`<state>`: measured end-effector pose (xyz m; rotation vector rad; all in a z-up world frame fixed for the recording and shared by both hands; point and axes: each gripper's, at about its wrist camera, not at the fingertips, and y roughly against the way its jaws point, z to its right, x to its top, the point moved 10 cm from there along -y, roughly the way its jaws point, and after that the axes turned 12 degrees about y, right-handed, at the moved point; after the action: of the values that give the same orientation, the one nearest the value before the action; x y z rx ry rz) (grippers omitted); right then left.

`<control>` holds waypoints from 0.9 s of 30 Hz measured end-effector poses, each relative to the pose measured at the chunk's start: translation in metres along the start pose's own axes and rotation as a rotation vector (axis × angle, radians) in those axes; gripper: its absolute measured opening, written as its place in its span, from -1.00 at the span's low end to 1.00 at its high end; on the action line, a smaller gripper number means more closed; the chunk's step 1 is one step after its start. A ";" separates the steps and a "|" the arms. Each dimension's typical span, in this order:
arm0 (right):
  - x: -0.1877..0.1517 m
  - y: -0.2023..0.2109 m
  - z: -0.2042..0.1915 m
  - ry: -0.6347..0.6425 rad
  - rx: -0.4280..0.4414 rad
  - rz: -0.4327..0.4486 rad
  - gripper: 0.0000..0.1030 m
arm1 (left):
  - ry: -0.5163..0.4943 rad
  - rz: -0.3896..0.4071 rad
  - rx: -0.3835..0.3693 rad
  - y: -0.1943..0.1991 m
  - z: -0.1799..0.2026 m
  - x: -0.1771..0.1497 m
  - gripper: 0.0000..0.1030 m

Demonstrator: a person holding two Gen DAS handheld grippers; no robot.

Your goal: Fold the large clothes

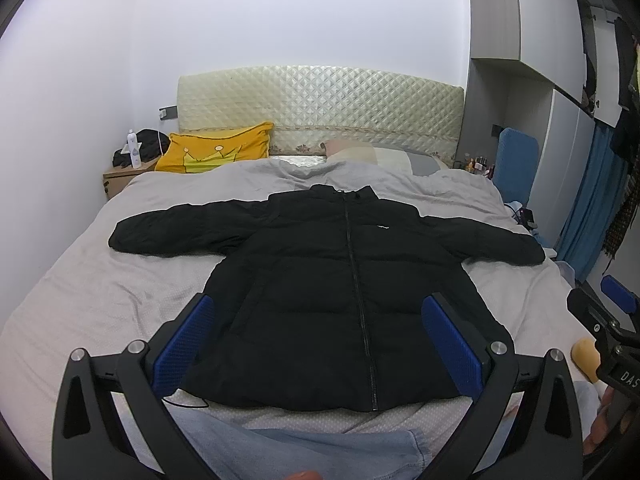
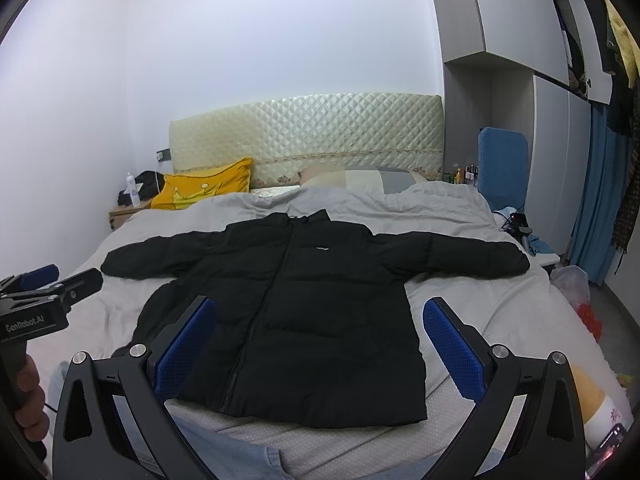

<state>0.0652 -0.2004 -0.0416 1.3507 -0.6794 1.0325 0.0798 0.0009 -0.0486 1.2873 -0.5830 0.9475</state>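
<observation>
A: So, where is the black puffer jacket [image 1: 340, 280]?

B: Flat on the grey bedspread [image 1: 80, 292], zip up, collar toward the quilted headboard [image 1: 320, 108], hem at the near edge of the bed, both sleeves spread out sideways. The left gripper [image 1: 318, 344] and right gripper [image 2: 320, 344] hover above the hem, jaws spread wide, nothing between them, neither touching the jacket.

A: How will it handle?

B: Probably light but bulky and springy, with a slick shell; folds may puff back open. I'd pinch a sleeve cuff [image 1: 120, 238] or the hem corner [image 2: 416, 412], where the padding is thin enough to clamp.

A: Anything unclear?

B: The jacket's back and hood are hidden. Black on black swallows the seams. Pale blue cloth [image 1: 320, 452] nearest the hem is cut off; I can't tell what it is.
</observation>
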 end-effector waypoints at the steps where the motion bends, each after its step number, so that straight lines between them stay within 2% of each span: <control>1: 0.001 0.001 0.002 -0.001 -0.006 0.000 1.00 | 0.000 -0.001 0.000 0.000 0.000 0.000 1.00; 7: 0.002 0.002 0.005 -0.006 -0.013 -0.006 1.00 | 0.005 -0.003 0.006 -0.001 0.004 -0.002 1.00; 12: 0.001 0.000 0.007 -0.006 -0.014 -0.011 1.00 | -0.014 0.021 0.057 0.001 0.002 0.000 1.00; 27: 0.000 -0.001 0.005 -0.009 -0.004 -0.015 1.00 | 0.003 0.015 0.029 -0.001 -0.003 0.001 1.00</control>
<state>0.0669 -0.2053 -0.0413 1.3564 -0.6766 1.0130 0.0806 0.0038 -0.0493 1.3087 -0.5793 0.9727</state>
